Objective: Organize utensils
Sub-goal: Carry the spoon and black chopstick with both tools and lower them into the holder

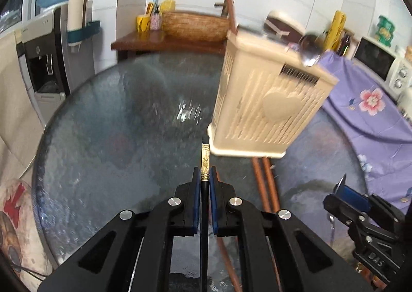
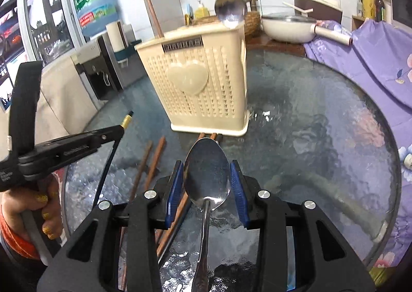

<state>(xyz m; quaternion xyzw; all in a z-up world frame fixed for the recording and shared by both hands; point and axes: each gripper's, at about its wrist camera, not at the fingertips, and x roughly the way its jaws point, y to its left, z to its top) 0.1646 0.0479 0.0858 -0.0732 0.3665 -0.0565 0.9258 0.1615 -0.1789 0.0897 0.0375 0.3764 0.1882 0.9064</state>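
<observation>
Holder (image 2: 200,80) already containing one spoon (image 2: 230,11) and one chopstick (image 2: 154,19); left gripper (image 1: 205,178) is clamping a black chopstick (image 1: 205,163), right gripper (image 2: 207,178) is apparently clamping a second spoon (image 2: 207,176); brown chopsticks (image 2: 152,160) lying before the holder remain.

left tongs (image 1: 205,178) angled downward, blue pads clamped tight on a thin black chopstick (image 1: 205,160), right tongs (image 2: 207,181) angled downward, jaws part-way apart gripping a metal spoon (image 2: 207,173), left hand (image 2: 38,212) wrapped round the handle

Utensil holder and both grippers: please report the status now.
Left gripper shut on black chopstick. Right gripper shut on spoon. Utensil holder upright, one spoon, one chopstick inside. Brown chopsticks on table.
</observation>
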